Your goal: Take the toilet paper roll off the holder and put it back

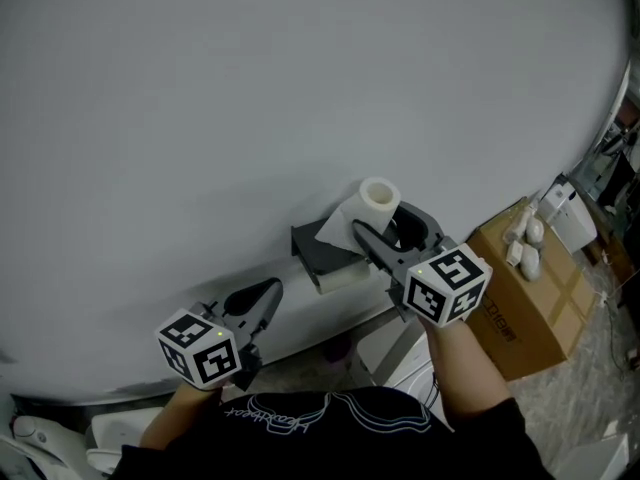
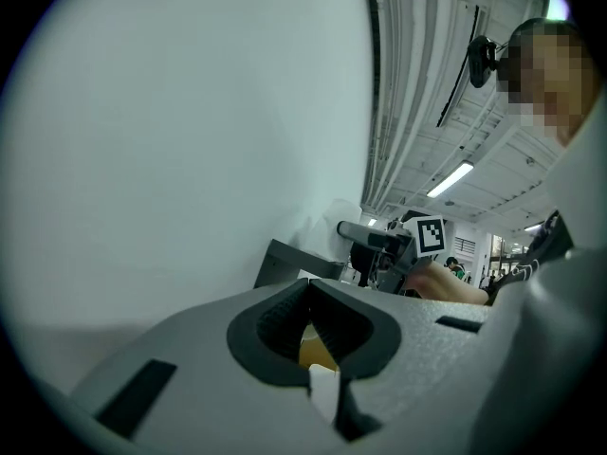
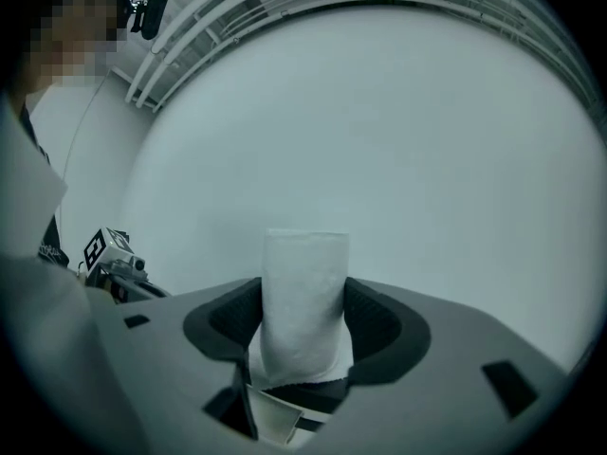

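Right gripper [image 3: 303, 297]: you have its jaws clamped on the toilet paper roll [image 1: 379, 197], with the pads pressing the white paper from both sides.
Toilet paper roll: it is held close to the white wall [image 1: 250, 88], just above and to the right of the dark grey holder [image 1: 318, 252]. Its hollow core faces you and a loose sheet trails toward the holder.
Left gripper [image 1: 266, 296]: you hold it low at left, apart from the holder, jaws pressed together on nothing.
Cardboard box [image 1: 530, 288]: it sits lower right, beyond your right arm.
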Demonstrator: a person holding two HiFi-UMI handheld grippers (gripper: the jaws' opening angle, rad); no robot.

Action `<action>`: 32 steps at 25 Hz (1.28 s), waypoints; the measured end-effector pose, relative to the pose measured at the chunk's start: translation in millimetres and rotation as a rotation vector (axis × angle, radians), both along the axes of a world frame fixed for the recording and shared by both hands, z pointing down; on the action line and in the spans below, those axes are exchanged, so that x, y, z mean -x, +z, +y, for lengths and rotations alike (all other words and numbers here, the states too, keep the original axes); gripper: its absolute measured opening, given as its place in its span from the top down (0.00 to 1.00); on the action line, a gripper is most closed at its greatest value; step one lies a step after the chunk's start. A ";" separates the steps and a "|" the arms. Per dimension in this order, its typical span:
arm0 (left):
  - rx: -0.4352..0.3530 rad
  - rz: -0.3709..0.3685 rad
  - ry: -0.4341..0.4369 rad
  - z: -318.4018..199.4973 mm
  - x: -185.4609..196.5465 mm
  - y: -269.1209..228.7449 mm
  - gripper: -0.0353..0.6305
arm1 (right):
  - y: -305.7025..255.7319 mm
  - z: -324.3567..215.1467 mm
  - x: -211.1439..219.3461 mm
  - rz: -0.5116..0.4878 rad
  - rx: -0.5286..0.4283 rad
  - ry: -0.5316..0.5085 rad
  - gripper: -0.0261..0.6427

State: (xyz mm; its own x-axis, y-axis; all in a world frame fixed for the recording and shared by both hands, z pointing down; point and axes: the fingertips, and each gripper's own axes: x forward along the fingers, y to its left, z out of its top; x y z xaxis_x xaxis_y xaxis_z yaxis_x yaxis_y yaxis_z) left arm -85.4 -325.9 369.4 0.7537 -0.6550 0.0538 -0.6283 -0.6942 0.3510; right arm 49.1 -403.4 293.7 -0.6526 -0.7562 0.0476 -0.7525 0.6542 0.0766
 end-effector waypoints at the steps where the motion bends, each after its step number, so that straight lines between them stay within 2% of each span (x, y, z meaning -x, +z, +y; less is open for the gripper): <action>1: -0.001 0.001 -0.002 -1.5 0.5 -0.5 0.94 | 1.9 -1.6 0.6 0.005 0.006 -0.003 0.56; 14: -0.002 0.005 0.001 -11.1 4.4 3.5 0.94 | 10.8 -8.6 4.1 0.011 0.057 -0.020 0.55; 16: 0.001 0.006 -0.004 -10.9 5.5 4.3 0.94 | 10.3 -7.7 4.7 -0.004 0.059 -0.027 0.52; 19: 0.002 0.004 -0.014 -8.0 8.4 2.9 0.94 | 5.1 -2.8 1.4 -0.039 0.047 -0.028 0.43; 22: -0.003 0.003 -0.030 -3.8 12.9 -0.4 0.94 | -4.3 6.4 -5.4 -0.078 0.022 -0.019 0.42; 27: -0.004 0.002 -0.051 12.5 14.0 -4.0 0.94 | -17.2 33.2 -22.9 -0.200 0.010 0.005 0.55; 32: -0.020 -0.013 -0.049 33.5 4.1 -17.1 0.94 | -17.8 74.5 -30.1 -0.235 0.009 -0.023 0.74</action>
